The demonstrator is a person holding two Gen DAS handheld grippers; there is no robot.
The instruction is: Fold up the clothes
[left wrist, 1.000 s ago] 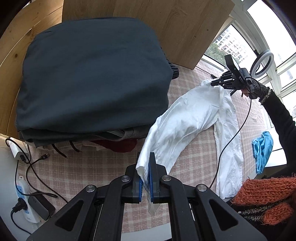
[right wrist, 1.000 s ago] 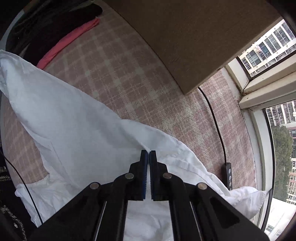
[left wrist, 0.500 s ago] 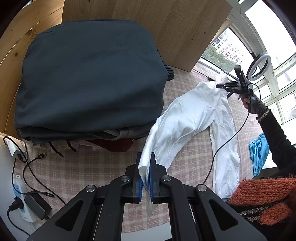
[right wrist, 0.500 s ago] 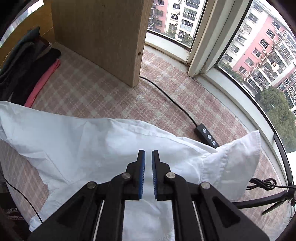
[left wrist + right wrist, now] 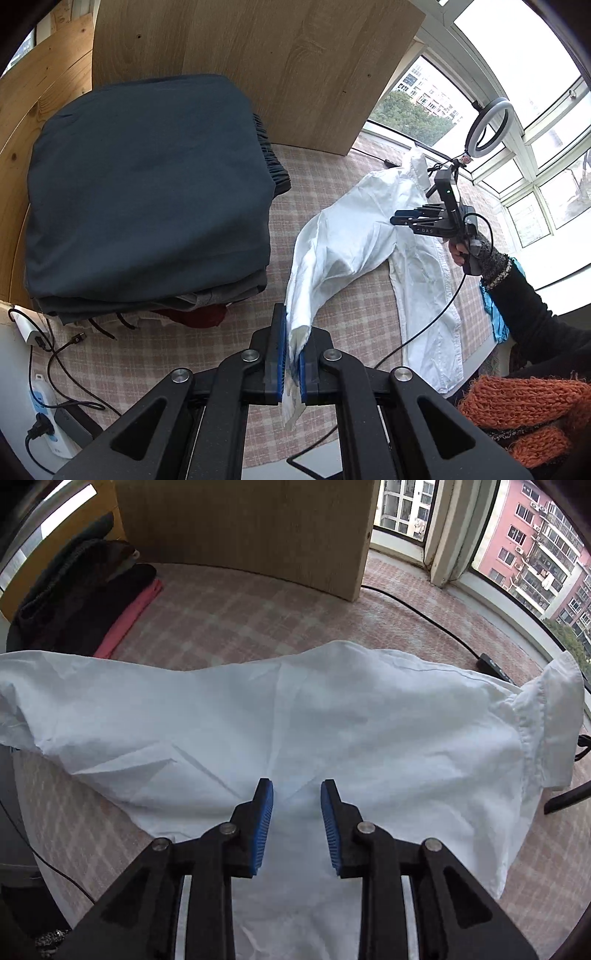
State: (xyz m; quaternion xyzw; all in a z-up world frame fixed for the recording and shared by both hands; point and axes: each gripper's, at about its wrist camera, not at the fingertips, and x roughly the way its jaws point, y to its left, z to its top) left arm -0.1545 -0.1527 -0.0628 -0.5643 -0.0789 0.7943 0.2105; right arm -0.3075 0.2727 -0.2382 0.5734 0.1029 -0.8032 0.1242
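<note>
**Left clamped, right spread**

Your left gripper [image 5: 291,354] has its blue pads pressed together on white cloth, fingers pointing forward and low. Your right gripper [image 5: 297,805] hangs with its pads parted, gripping nothing; your right hand [image 5: 466,251] holds it out ahead, arm extended.

The thin white cotton-like shirt [image 5: 369,731] looks matt and creased; the pink checked woven tablecloth [image 5: 177,343] coarse; the pale wooden board [image 5: 258,55] smooth-grained; the ribbed blue gripper pads [image 5: 264,823] rubbery.
</note>
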